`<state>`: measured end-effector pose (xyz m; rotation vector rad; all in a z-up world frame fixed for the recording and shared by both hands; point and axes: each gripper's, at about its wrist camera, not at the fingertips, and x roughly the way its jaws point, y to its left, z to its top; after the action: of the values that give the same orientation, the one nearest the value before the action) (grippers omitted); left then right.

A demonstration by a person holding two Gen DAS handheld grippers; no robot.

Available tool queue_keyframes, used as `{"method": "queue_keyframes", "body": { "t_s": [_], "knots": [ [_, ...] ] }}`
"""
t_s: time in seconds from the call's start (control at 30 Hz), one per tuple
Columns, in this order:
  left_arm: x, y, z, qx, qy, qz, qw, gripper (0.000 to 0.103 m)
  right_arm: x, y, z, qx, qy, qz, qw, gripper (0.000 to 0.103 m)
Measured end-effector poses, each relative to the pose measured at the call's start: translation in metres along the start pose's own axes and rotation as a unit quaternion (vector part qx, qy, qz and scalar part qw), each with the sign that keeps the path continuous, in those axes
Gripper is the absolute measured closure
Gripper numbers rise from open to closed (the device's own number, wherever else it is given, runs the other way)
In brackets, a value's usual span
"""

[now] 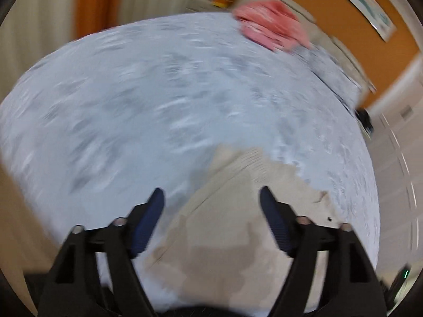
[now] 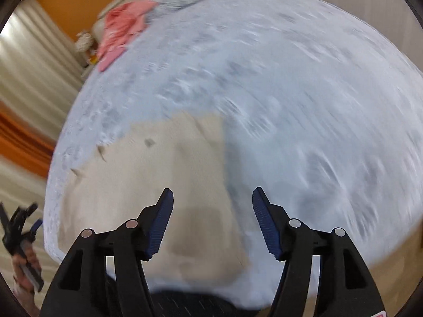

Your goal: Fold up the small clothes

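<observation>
A small beige garment (image 1: 232, 227) lies flat on the pale blue patterned bedspread (image 1: 132, 111), near its front edge. My left gripper (image 1: 212, 195) is open and empty, held above the garment's left part. In the right wrist view the garment (image 2: 158, 174) lies lower left on the bedspread (image 2: 290, 92). My right gripper (image 2: 212, 195) is open and empty above the garment's right edge. The left gripper (image 2: 23, 227) also shows in the right wrist view at far left, off the bed. Both views are blurred by motion.
A pile of pink clothes (image 1: 272, 26) lies at the far end of the bed, also in the right wrist view (image 2: 121, 26). Pillows (image 1: 335, 60) lie at the headboard. Orange wall (image 1: 330, 8), pale curtains (image 2: 34, 60) and wardrobe doors (image 1: 396, 163) surround the bed.
</observation>
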<state>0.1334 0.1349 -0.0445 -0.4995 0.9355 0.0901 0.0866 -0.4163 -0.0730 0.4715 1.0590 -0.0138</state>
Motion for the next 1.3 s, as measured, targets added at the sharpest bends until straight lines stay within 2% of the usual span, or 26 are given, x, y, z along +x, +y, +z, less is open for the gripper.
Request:
{"method": "queue_keyframes", "body": {
  "t_s": [0.07,0.13,0.2,0.23,0.27,0.3,0.33,0.4,0.43,0.5,0.53,0.57,0.67,0.73,0.83,0.93,1.0,1.07,1.13,1.2,1.23,1.27,1.3],
  "knots": [
    [0.041,-0.019,0.017,0.016,0.028,-0.017,0.9993,0.025,0.027,0.017,0.024,-0.016,0.011,0.019,1.0,0.042],
    [0.083,-0.032,0.025,0.019,0.062,-0.027,0.9976,0.028,0.062,0.033,0.044,-0.03,0.032,0.016,0.999,0.042],
    [0.122,-0.041,0.03,0.011,0.09,-0.031,0.9954,0.039,0.097,0.048,0.055,-0.039,0.062,0.01,0.997,0.042],
    [0.129,-0.044,0.031,0.012,0.098,-0.043,0.9942,0.053,0.109,0.052,0.056,-0.042,0.074,0.009,0.996,0.042],
    [0.138,-0.045,0.027,0.018,0.108,-0.048,0.9929,0.077,0.122,0.056,0.059,-0.046,0.086,0.011,0.995,0.067],
    [0.143,-0.045,0.028,0.024,0.112,-0.037,0.9927,0.093,0.126,0.056,0.061,-0.048,0.089,0.011,0.995,0.095],
    [0.144,-0.045,0.03,0.022,0.112,-0.035,0.9929,0.096,0.121,0.057,0.062,-0.044,0.086,0.015,0.995,0.096],
    [0.128,-0.038,0.043,0.005,0.08,-0.062,0.9948,0.096,0.092,0.049,0.069,-0.024,0.035,0.052,0.998,0.097],
    [0.118,-0.039,0.053,0.01,0.059,-0.067,0.996,0.096,0.079,0.046,0.074,-0.02,0.011,0.056,0.998,0.097],
    [0.116,-0.039,0.063,0.014,0.043,-0.063,0.997,0.097,0.066,0.034,0.087,-0.001,-0.022,0.063,0.998,0.097],
    [0.121,-0.04,0.066,0.015,0.041,-0.057,0.9974,0.097,0.07,0.029,0.09,0.003,-0.019,0.06,0.998,0.097],
    [0.13,-0.04,0.068,0.018,0.045,-0.045,0.9978,0.098,0.088,0.022,0.092,0.003,-0.001,0.037,0.999,0.097],
    [0.167,-0.029,0.057,0.01,0.081,0.001,0.9967,0.098,0.146,0.005,0.081,0.022,0.09,0.01,0.996,0.095],
    [0.173,-0.016,0.052,-0.005,0.089,0.014,0.9959,0.098,0.139,0.006,0.08,0.023,0.071,0.011,0.997,0.092],
    [0.149,-0.007,0.054,-0.033,0.066,-0.014,0.9972,0.098,0.09,0.021,0.079,0.012,0.009,0.017,1.0,0.086],
    [0.113,-0.008,0.051,-0.022,0.044,-0.034,0.9982,0.096,0.053,0.039,0.065,-0.013,-0.026,0.029,0.999,0.085],
    [0.092,-0.017,0.038,-0.008,0.038,-0.055,0.9977,0.095,0.054,0.046,0.051,-0.016,-0.003,0.056,0.998,0.086],
    [0.093,-0.027,0.024,0.009,0.054,-0.059,0.9967,0.091,0.082,0.046,0.035,-0.023,0.048,0.05,0.997,0.087],
    [0.116,-0.037,0.007,0.042,0.085,-0.027,0.9951,0.088,0.121,0.032,0.027,-0.006,0.091,0.02,0.996,0.1],
    [0.138,-0.033,-0.005,0.05,0.104,0.005,0.9934,0.088,0.118,0.022,0.031,0.033,0.083,0.028,0.996,0.103],
    [0.135,-0.031,-0.005,0.039,0.096,0.004,0.9946,0.088,0.109,0.022,0.034,0.04,0.077,0.022,0.996,0.1],
    [0.125,-0.029,-0.002,0.022,0.092,-0.001,0.9955,0.088,0.092,0.028,0.037,0.033,0.06,0.016,0.998,0.091],
    [0.113,-0.028,0.0,0.011,0.088,-0.009,0.996,0.088,0.075,0.034,0.036,0.021,0.045,0.015,0.999,0.09]
  ]
}}
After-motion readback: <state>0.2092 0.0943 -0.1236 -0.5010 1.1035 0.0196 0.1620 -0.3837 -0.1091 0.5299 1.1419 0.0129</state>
